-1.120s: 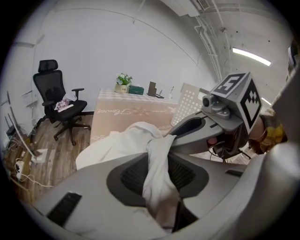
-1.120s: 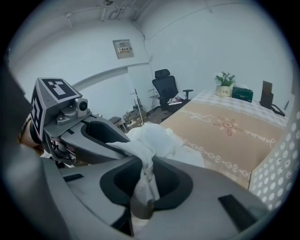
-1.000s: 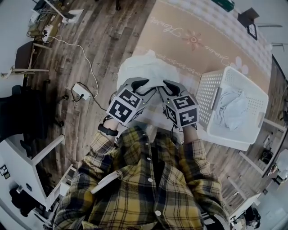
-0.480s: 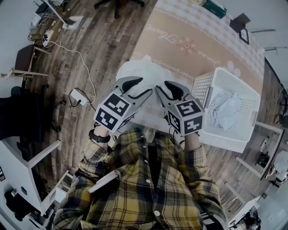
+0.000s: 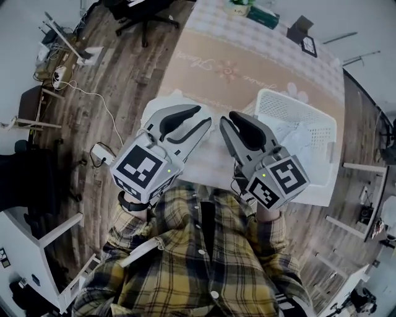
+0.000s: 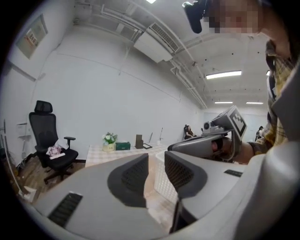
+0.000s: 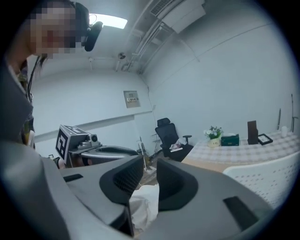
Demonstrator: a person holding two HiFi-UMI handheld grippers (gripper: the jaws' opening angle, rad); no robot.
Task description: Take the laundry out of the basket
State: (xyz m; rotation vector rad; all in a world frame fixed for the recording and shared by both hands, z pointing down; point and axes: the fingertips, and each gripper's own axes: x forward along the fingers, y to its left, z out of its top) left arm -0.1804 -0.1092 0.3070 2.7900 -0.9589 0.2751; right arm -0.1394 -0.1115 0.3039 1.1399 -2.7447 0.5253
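Note:
A white laundry basket (image 5: 328, 133) stands on the table at the right, with pale laundry (image 5: 294, 133) inside. A white garment pile (image 5: 162, 104) lies on the table left of it. Both grippers are raised high above the table's near edge, side by side. The left gripper (image 5: 204, 115) has its jaws a little apart and closing, with nothing between them (image 6: 155, 159); the basket's mesh shows through the gap. The right gripper (image 5: 226, 117) is also closing on nothing (image 7: 150, 164). Through its gap I see the white garment pile (image 7: 145, 204) lying below.
The table carries a beige cloth (image 5: 247, 56). A flower pot and green box (image 5: 263, 15) sit at its far end. A black office chair (image 5: 136, 9) stands beyond the table's left corner. A power strip and cable (image 5: 99, 151) lie on the wooden floor at left.
Both grippers have risen from the white pile toward the head camera with nothing in them. The pile stays on the table.

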